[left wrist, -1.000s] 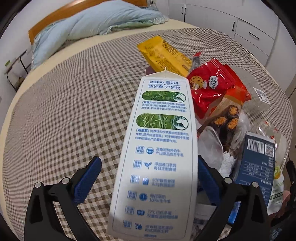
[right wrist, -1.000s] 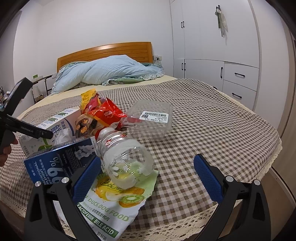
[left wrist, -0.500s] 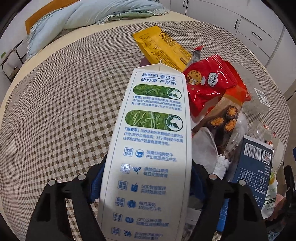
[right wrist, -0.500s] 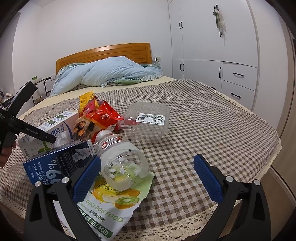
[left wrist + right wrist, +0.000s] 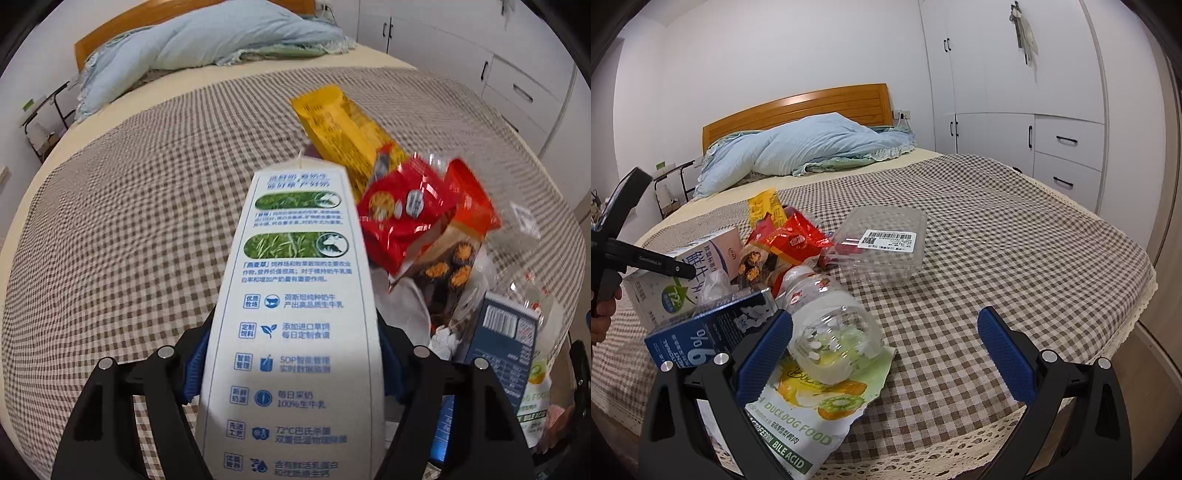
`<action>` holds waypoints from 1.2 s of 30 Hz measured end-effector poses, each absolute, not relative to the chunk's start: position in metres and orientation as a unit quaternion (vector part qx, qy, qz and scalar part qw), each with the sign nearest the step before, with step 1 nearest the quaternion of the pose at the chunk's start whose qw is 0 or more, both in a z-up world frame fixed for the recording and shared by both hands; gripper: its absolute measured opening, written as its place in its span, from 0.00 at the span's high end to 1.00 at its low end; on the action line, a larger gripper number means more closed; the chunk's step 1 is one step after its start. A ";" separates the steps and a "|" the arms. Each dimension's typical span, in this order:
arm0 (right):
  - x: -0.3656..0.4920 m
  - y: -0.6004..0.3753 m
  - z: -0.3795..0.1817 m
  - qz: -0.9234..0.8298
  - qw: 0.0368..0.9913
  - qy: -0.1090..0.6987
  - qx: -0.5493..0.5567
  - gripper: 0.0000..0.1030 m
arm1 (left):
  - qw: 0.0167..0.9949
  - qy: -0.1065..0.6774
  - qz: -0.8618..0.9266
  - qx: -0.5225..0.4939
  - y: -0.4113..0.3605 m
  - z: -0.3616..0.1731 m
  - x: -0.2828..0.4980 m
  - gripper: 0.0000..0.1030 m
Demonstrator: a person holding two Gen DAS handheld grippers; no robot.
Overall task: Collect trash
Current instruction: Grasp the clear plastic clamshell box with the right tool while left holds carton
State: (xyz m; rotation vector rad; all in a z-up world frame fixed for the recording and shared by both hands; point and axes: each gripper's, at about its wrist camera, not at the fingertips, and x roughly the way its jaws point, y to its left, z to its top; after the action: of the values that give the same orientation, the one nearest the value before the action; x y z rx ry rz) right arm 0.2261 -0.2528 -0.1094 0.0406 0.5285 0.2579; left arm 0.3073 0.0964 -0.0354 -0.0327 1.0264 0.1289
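Left gripper (image 5: 295, 365) is clamped on the white milk carton (image 5: 295, 314), its blue pads pressed to both long sides; the carton runs up the middle of the left wrist frame, printed panel facing the camera, its gabled top pointing toward the yellow packet (image 5: 340, 125) in the upper centre. Whether the carton's far end touches the checked cloth (image 5: 129, 221) is hard to tell, since that frame is smeared with blur.

To the right of the carton lies the heap of trash: a red wrapper (image 5: 402, 218), a snack bag (image 5: 450, 266) with orange-topped pieces just below it, and a dark blue carton (image 5: 506, 332) at the lower right.

Right gripper (image 5: 884, 343) stands wide open with nothing between its blue pads. In the right wrist frame it sits at the bottom centre, just before a clear plastic bottle (image 5: 831, 325) lying on its side on a green fruit-print pouch (image 5: 812, 413). The bottle's base is near the left-hand pad. A clear clamshell box (image 5: 886, 243) with a barcode label rests on the cloth in mid frame, beside the red wrapper. At the left edge the other gripper and a hand (image 5: 602, 317) show, closed on the milk carton, with the blue carton just below it.

A blue quilt (image 5: 812, 147) is bunched against the wooden headboard (image 5: 798, 107) in the upper middle; white wardrobes (image 5: 1015, 92) fill the upper right.
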 end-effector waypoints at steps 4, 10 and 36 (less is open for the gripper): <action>0.232 -0.260 -0.100 0.118 0.959 0.255 0.026 0.06 | 0.878 0.474 0.064 -0.011 0.096 -0.023 0.299 0.32; 0.257 -0.270 -0.091 0.125 0.953 0.271 0.045 0.06 | 0.887 0.457 0.061 -0.009 0.088 -0.012 0.286 0.32; 0.397 -0.296 -0.149 0.137 0.800 0.469 0.349 0.07 | 0.900 0.431 0.056 -0.034 0.094 0.000 0.282 0.32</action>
State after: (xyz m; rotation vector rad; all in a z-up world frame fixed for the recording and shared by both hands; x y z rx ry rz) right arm 0.3972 -0.2957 -0.1488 0.7477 1.0063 0.2945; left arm 0.2819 0.0939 0.0002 -0.0708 0.8909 0.1156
